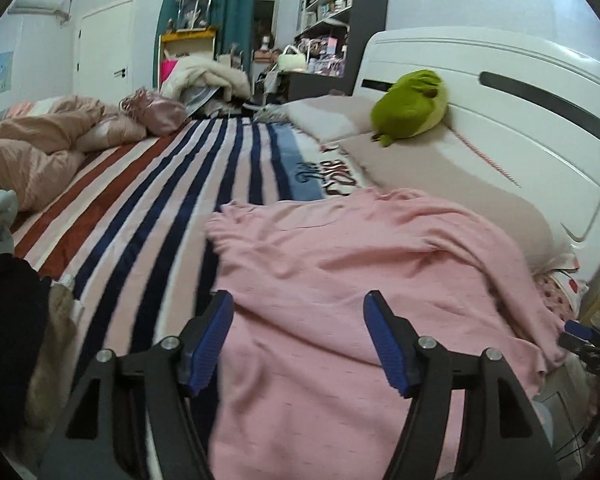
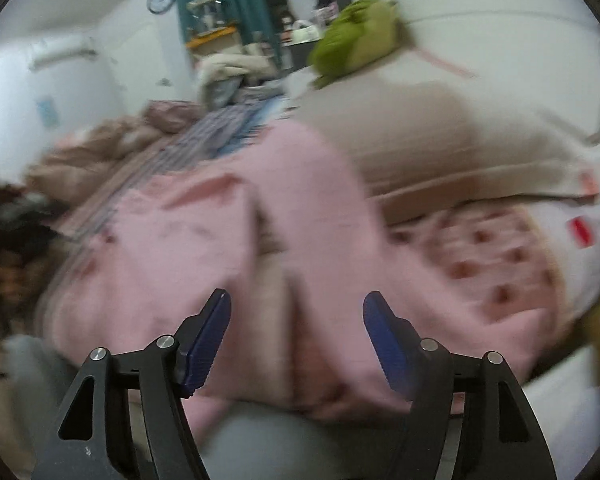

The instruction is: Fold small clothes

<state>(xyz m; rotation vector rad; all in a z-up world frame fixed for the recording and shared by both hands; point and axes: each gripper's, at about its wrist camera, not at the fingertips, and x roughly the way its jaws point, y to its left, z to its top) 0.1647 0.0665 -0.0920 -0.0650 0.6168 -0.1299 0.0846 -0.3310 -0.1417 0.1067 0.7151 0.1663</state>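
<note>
A pink garment (image 1: 340,272) lies spread and rumpled on the striped bed cover (image 1: 148,208), its far edge near the pillows. My left gripper (image 1: 298,304) is open and empty, just above the garment's near part. In the blurred right wrist view the same pink garment (image 2: 204,240) lies below, with a sleeve (image 2: 320,208) running toward the pillow. My right gripper (image 2: 296,304) is open and empty above the sleeve's near end. The right gripper also shows at the far right edge of the left wrist view (image 1: 584,340).
A green plush toy (image 1: 410,108) rests on beige pillows (image 1: 440,172) against the white headboard (image 1: 520,92). A crumpled peach duvet (image 1: 40,148) lies far left. Dark and grey clothes (image 1: 4,300) are piled at the near left. A patterned pink cloth (image 2: 492,256) lies at the right.
</note>
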